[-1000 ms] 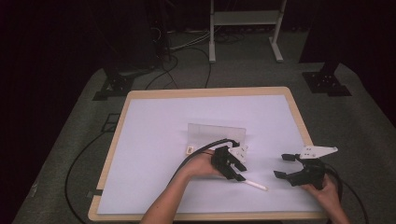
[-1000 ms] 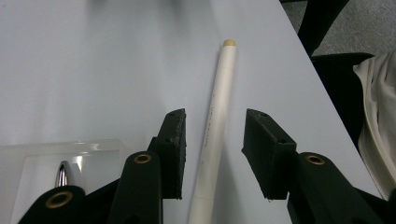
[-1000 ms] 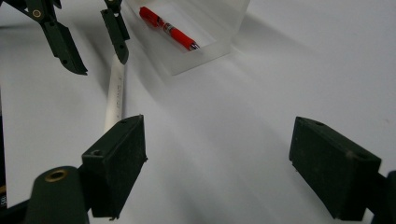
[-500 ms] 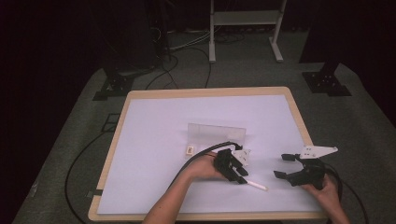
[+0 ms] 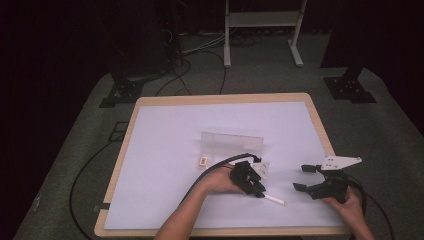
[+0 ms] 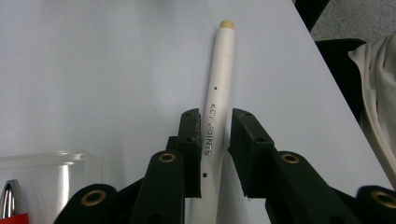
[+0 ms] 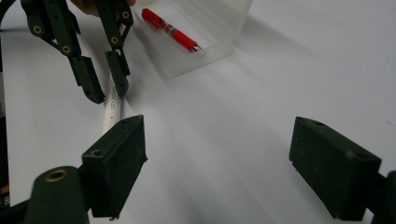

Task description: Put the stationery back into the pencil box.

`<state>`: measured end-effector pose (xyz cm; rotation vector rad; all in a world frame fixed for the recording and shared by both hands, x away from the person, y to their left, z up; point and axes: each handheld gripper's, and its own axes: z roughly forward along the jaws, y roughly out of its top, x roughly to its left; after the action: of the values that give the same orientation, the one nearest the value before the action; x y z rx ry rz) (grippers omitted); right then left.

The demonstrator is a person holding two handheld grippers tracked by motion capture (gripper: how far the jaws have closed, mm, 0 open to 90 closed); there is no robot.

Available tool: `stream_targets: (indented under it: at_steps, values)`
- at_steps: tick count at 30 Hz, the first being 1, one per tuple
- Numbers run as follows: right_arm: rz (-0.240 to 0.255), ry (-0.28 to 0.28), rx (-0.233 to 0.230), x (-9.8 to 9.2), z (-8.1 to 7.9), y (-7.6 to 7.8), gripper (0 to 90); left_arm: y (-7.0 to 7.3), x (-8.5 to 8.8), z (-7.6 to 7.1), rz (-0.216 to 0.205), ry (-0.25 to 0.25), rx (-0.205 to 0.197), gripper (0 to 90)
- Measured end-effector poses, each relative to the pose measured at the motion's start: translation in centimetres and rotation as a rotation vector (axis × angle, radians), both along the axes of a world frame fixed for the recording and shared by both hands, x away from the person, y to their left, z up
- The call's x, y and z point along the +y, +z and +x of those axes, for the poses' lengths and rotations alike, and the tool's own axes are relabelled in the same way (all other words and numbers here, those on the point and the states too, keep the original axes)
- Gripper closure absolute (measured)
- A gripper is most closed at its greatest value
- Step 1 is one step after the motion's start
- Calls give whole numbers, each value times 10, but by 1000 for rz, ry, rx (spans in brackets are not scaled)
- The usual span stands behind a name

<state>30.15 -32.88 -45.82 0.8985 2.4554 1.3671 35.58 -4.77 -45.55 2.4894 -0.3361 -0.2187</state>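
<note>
My left fingers (image 6: 213, 154) have just been closing around the white pen (image 6: 217, 116) and they're narrow now. One pad looks like it's on the barrel, the other has a sliver of gap, so I wouldn't call it gripped yet. Worry: the pen's round and lying flat on the counter (image 5: 165, 135), so if one pad bites first it could roll or skid out sideways. It sits lengthwise between the pads, tip pointing away. My right fingers (image 7: 233, 158) sit wide and empty off to the right. The clear tray (image 5: 231, 143) with the red pen (image 7: 170, 29) is just beyond.
</note>
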Motion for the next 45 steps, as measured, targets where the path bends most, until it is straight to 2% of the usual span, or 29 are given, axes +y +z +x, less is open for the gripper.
stream_targets:
  at_steps: [10, 21, 28, 45]
  values:
    - [5, 2, 2, -1, 0, 0, 177, -1, 0, -1, 14, -17, 2, 775]
    - [13, -2, 5, -3, 1, 0, 177, -1, 1, 0, 15, -13, 3, 786]
    - [12, -5, 6, -3, 1, 0, 175, 7, 4, -2, 0, -15, -12, 786]
    - [3, -6, 5, -1, 1, 0, 175, 22, 20, 3, -31, 21, -30, 786]
